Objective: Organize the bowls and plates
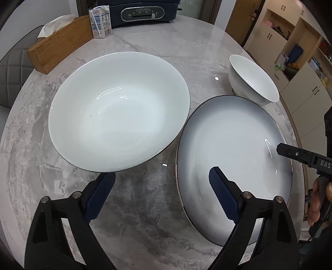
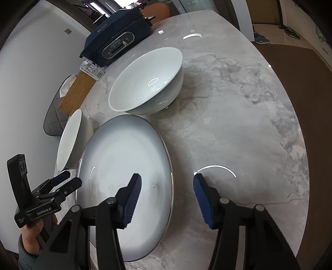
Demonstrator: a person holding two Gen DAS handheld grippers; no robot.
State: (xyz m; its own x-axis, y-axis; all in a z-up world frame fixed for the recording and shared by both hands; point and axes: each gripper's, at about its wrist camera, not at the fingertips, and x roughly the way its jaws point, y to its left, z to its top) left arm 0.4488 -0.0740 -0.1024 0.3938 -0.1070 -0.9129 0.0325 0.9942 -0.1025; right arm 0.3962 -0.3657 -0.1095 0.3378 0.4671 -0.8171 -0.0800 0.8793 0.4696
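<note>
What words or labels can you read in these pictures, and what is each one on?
"GenRobot.AI": side of the left gripper.
"DAS", cut off at the picture's edge: body of the right gripper.
Milk carton: print too small to read.
Dark blue cooker: panel lettering blurred, unreadable.

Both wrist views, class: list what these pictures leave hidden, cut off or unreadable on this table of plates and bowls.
- Left wrist view: the large bowl's near rim hides the left tongs' left fingertip, so contact cannot be told.
- Same view: the picture edge cuts off the right tongs.
- Right wrist view: the plate hides the large bowl's lower side.
- Left wrist view: the carton's print is too small to read.
</note>
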